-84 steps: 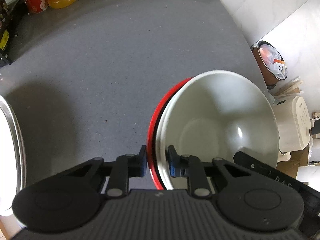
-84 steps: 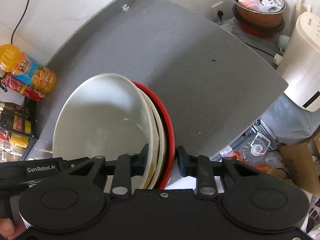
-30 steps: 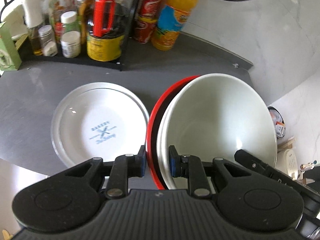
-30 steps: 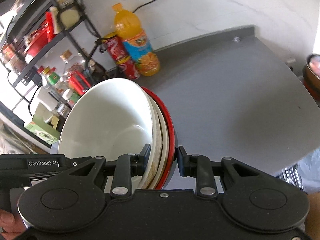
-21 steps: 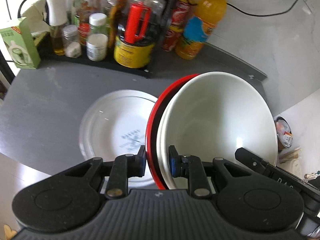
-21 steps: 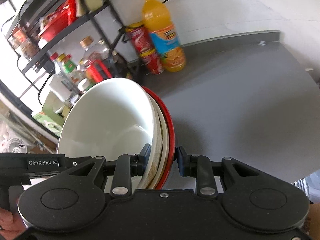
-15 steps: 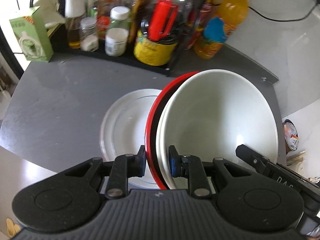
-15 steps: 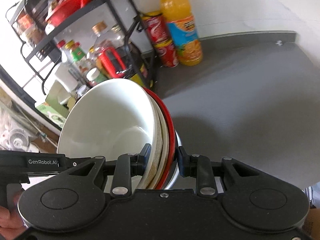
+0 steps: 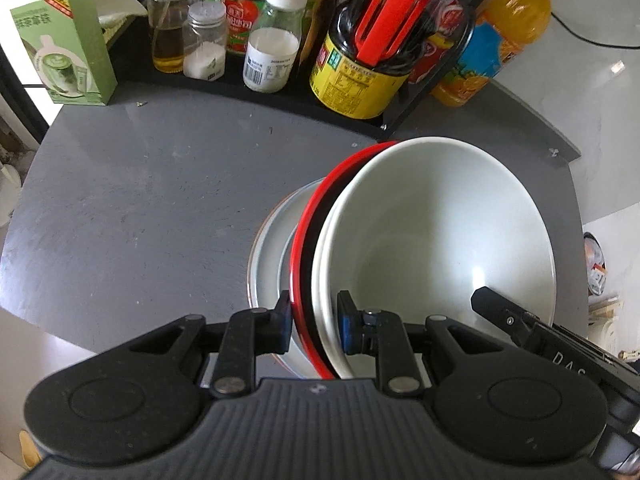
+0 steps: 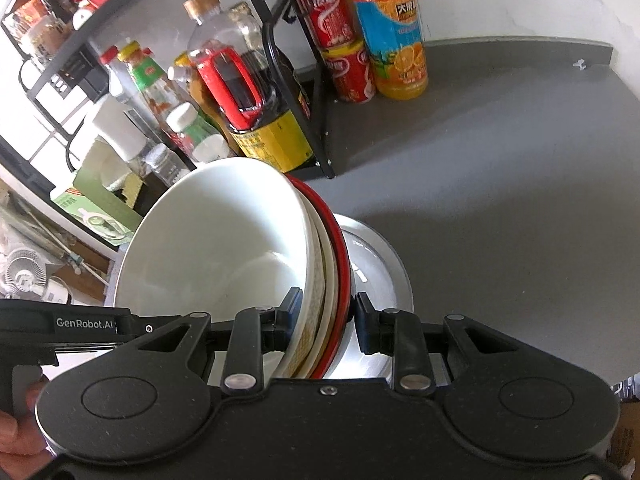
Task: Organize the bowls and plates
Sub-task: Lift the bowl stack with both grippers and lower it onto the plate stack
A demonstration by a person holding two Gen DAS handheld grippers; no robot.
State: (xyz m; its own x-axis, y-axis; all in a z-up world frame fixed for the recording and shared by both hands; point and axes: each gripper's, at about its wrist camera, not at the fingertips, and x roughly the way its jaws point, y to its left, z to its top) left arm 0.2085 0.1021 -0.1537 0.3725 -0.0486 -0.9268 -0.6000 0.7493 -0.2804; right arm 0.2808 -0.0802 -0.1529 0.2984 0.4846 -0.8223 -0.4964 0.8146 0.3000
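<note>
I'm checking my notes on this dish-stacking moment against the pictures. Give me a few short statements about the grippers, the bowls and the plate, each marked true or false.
1. Both grippers grip the same stack of bowls. True: the left gripper and the right gripper each clamp its rim.
2. The outermost dish in the stack is blue. False: it is a red dish.
3. A white plate lies on the grey counter under the stack. True.
4. The innermost white bowl holds food. False: its inside looks empty.
5. The orange juice bottle lies on its side. False: it stands upright beside the red cans.
</note>
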